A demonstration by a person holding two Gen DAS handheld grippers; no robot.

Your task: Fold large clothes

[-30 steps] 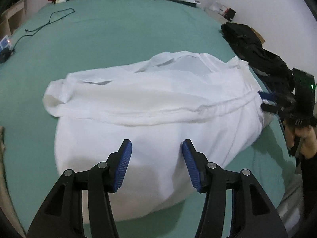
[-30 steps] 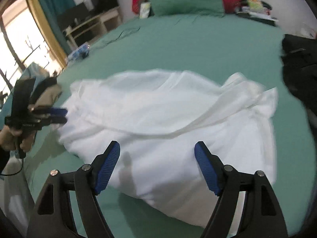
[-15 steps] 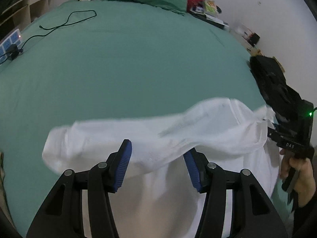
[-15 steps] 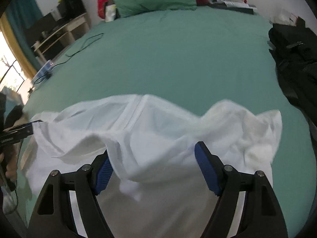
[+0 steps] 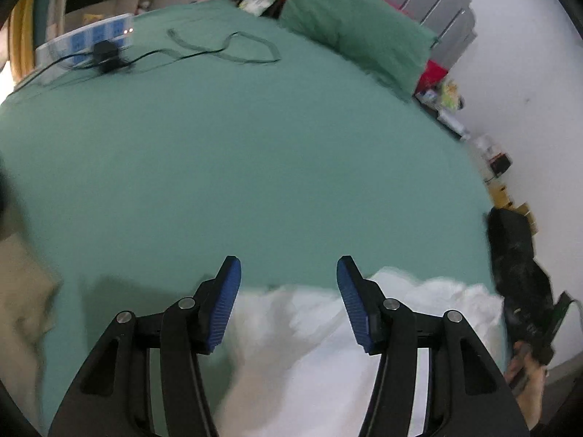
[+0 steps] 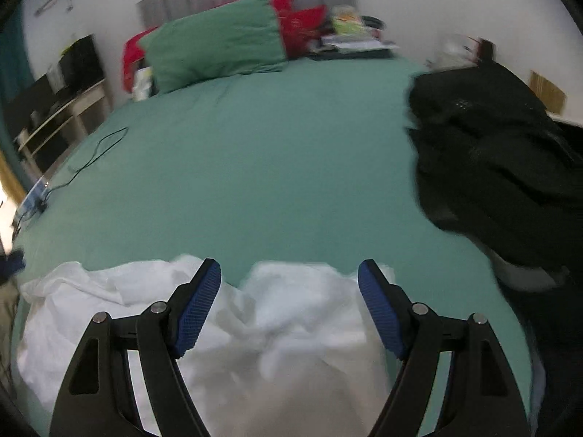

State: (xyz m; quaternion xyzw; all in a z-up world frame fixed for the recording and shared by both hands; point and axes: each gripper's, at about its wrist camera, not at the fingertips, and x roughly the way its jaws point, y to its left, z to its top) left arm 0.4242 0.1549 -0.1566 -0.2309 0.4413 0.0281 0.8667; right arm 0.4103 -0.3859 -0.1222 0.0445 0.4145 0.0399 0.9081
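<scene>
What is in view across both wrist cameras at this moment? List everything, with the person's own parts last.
white garment: one, white, bunched on the near bed.
bed sheet: one, green, under everything.
pillow: one, green, at the head end.
black clothing: one pile, black, at the bed's right side.
cable: one, dark, on the far left sheet.
power strip: one, blue-white, at the left edge.
red items: red, behind the pillow; count unclear.
left gripper: black, blue pads, open over the garment's edge.
right gripper: same, open.
hand: one, at the left view's lower right.

Left black gripper with blue ribbed pads (image 5: 288, 273) and its right twin (image 6: 289, 278) both gape, pointing twelve o'clock, downward.
</scene>
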